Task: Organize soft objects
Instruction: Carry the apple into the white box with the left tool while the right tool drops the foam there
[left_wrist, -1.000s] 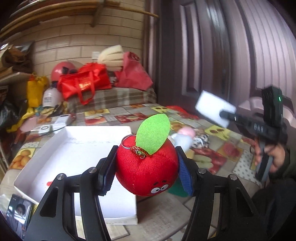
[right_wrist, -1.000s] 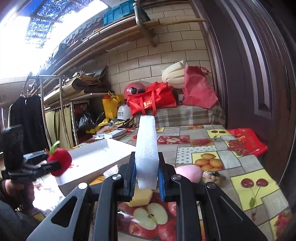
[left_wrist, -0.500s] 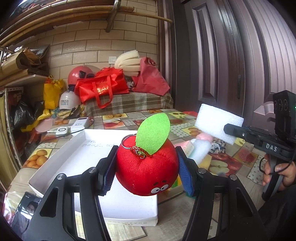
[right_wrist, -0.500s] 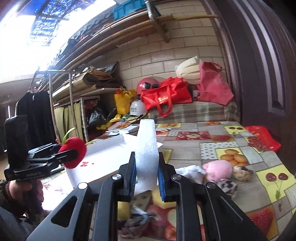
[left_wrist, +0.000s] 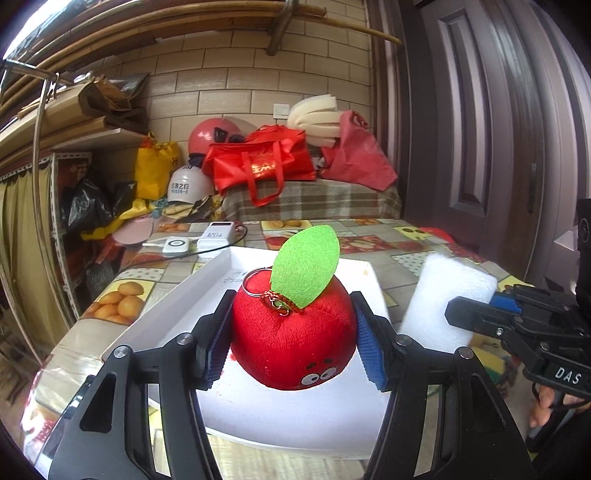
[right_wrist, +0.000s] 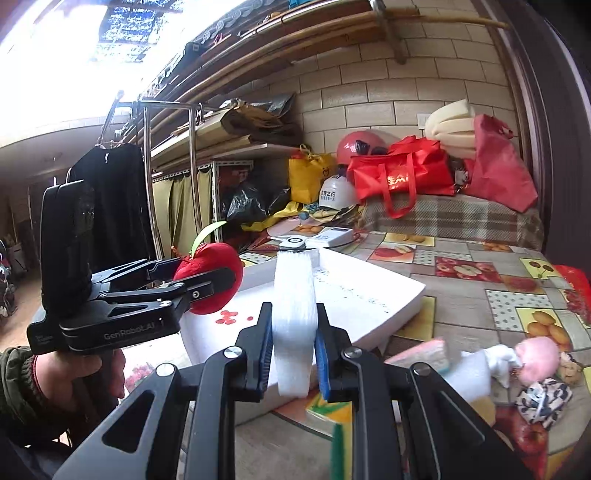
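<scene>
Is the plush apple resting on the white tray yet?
Apart. In the right wrist view the plush apple, clamped in the left gripper, hangs above the white tray, with bare tray floor and red dots showing beneath it.

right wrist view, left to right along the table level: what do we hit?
Left gripper with the plush apple → white foam block in the right gripper → pink sponge → pink pompom toy → red bag at the table edge.
</scene>
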